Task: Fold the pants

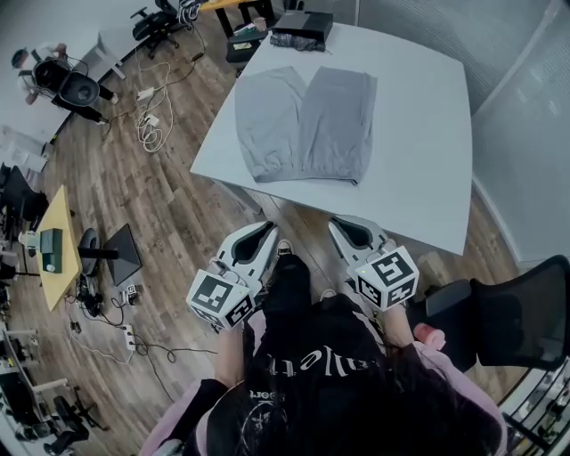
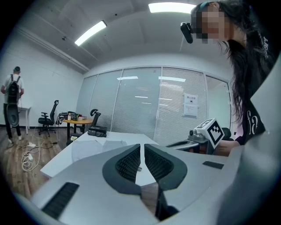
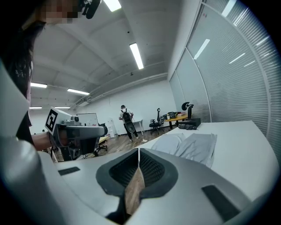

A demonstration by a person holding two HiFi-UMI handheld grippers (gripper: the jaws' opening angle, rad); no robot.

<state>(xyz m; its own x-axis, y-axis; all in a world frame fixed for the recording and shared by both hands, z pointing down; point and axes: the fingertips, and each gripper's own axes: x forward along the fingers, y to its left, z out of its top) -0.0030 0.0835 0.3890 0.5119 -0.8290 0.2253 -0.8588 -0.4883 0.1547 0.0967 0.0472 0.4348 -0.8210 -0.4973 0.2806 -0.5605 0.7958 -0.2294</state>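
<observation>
The grey pants [image 1: 305,125] lie flat and spread on the white table [image 1: 419,134], legs side by side, cuffs toward the near edge; the left gripper [image 1: 265,230] and right gripper [image 1: 340,224] hover short of the table, jaws closed together on nothing, touching nothing.

Table [image 1: 419,151] right of pants [image 1: 307,125] bare; black box [image 1: 303,27] blocks far edge; chair [image 1: 521,312] possibly crowds near-right approach.

Black top [image 1: 307,392], white lettering [image 1: 312,361]; pink sleeves [image 1: 472,387], black trousers [image 1: 287,283].
</observation>
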